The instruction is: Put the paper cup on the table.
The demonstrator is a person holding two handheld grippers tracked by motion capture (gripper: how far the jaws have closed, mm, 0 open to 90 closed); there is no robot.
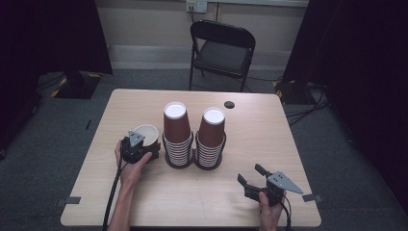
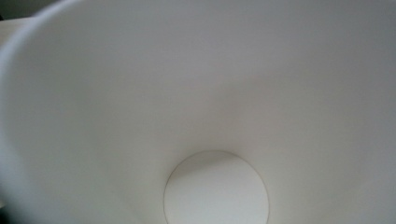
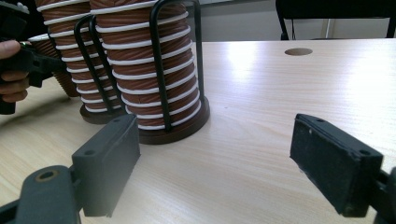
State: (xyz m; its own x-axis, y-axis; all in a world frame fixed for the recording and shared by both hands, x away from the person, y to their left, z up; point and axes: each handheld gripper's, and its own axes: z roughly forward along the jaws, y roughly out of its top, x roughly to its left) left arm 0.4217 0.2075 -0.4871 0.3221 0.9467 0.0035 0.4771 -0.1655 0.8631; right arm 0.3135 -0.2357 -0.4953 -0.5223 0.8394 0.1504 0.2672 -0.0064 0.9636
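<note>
A single brown paper cup [image 1: 146, 132] with a white inside stands upright on the table's left side. My left gripper [image 1: 140, 146] sits at its near rim, held in a hand. The left gripper view looks straight down into the cup's white interior [image 2: 215, 93] and round bottom; the jaws are hidden, so I cannot tell their state. Two stacks of upturned brown cups [image 1: 176, 130] [image 1: 212, 132] stand in black wire holders at the table's middle. My right gripper [image 1: 251, 174] lies low near the front right, open with nothing between its jaws [image 3: 217, 154], facing the nearer stack [image 3: 154, 70].
The wooden table [image 1: 269, 139] has a round cable hole [image 1: 229, 104] near its far edge. A black folding chair [image 1: 222, 48] stands behind the table. Bare tabletop lies between the right gripper and the stacks.
</note>
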